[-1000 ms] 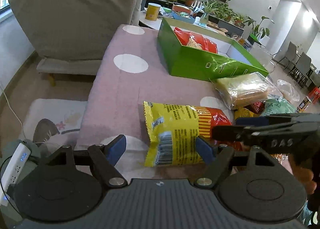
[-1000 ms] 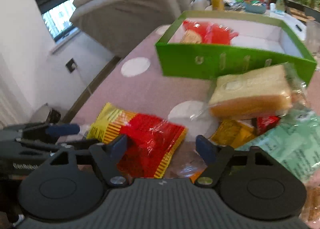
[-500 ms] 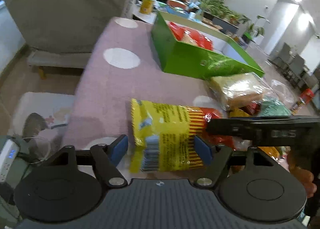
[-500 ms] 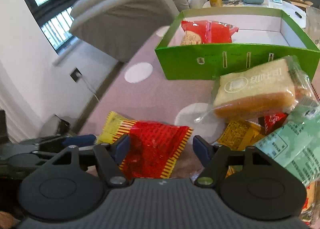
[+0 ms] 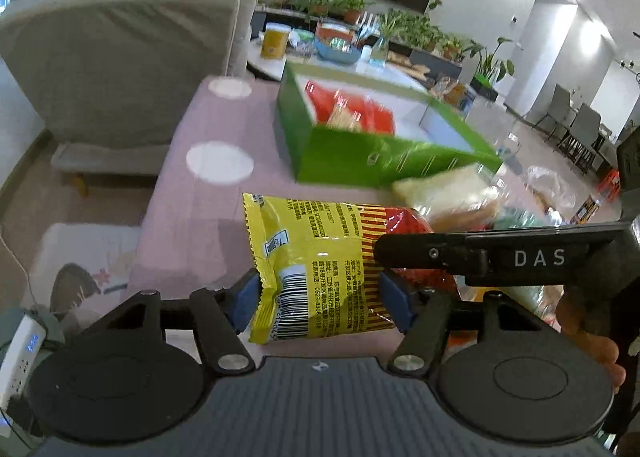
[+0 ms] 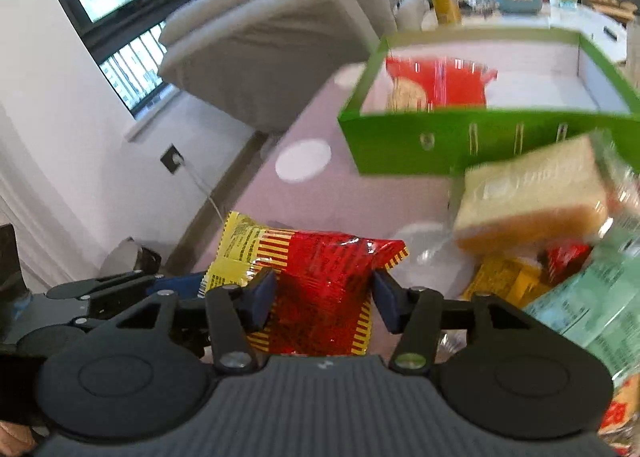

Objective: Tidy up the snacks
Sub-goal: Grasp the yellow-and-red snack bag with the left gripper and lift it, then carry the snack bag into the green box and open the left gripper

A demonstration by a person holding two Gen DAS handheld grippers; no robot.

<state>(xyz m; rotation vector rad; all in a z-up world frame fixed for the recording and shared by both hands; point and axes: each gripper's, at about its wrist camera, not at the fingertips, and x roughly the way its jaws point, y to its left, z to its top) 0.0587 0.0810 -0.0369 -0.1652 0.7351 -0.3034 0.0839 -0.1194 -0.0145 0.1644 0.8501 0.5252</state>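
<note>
A yellow and red snack bag (image 5: 320,257) is held between both grippers above the pink table (image 5: 208,209). My left gripper (image 5: 320,299) is shut on its yellow end. My right gripper (image 6: 322,297) is shut on its red end (image 6: 320,281) and shows in the left wrist view (image 5: 460,253) as a dark bar. A green box (image 5: 360,153) with a white inside stands beyond, holding a red snack pack (image 6: 440,81). A wrapped loaf of bread (image 6: 532,193) lies in front of the box.
A pile of snacks lies at the right: a yellow pack (image 6: 508,281) and a pale green pack (image 6: 588,305). A grey armchair (image 5: 120,57) stands behind the table's left. A side table with a yellow cup (image 5: 276,41) and plants is behind the box.
Both grippers have closed on the snack bag, one at each end, and lifted it a little off the table. Both views have shifted and are blurred.
</note>
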